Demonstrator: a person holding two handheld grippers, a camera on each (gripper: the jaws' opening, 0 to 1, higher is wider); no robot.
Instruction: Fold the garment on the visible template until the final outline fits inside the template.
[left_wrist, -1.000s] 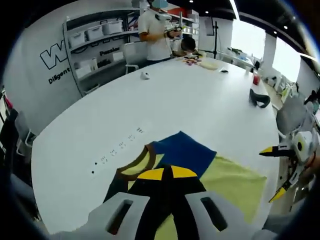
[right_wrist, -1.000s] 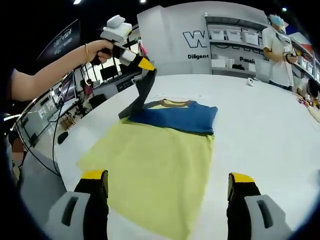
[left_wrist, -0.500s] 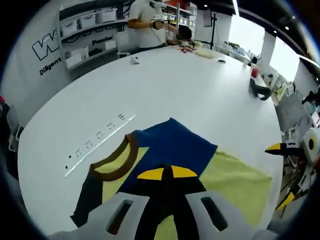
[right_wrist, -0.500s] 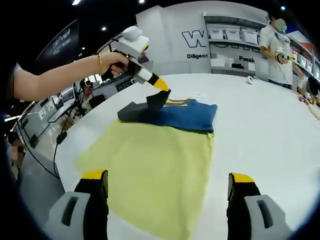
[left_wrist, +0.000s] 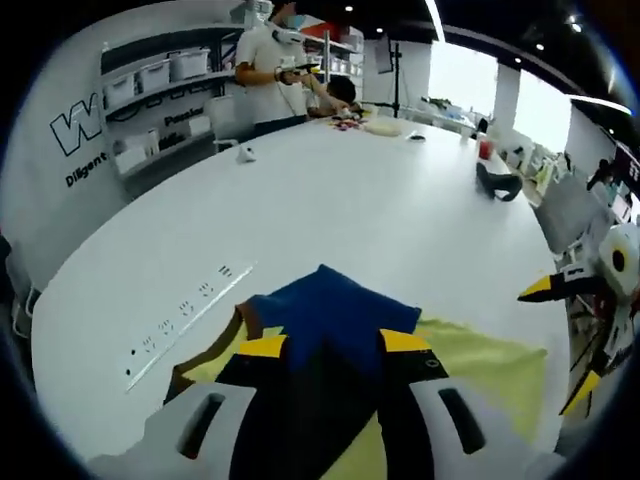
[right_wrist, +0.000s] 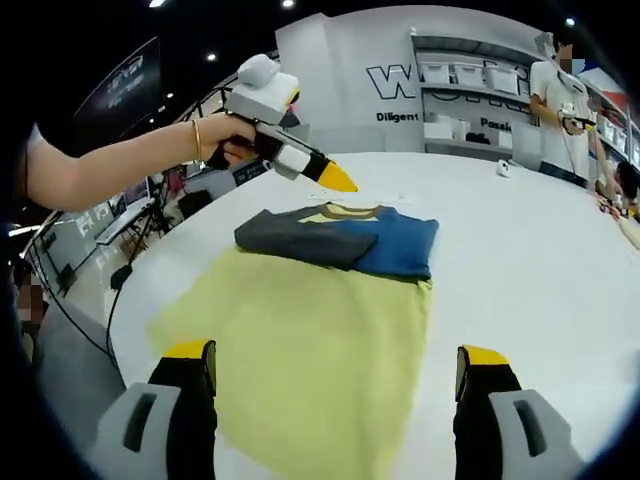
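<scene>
A garment with a yellow body, a blue top part, a brown collar and a dark grey sleeve lies flat on the white table. The dark sleeve is folded across the chest. My left gripper hovers just above the collar, apart from the cloth. In the left gripper view, my left gripper is open over the dark sleeve and blue cloth. My right gripper is open at the yellow hem, holding nothing. It enters the left gripper view as my right gripper.
A thin line of small marks runs on the table beside the collar. A person stands at the far end by shelves with bins. A black object, a red cup and a small white object lie far off.
My left gripper laid the dark sleeve down across the garment, opened and let go, then lifted slightly. The sleeve now rests flat. My right gripper has stayed in place.
</scene>
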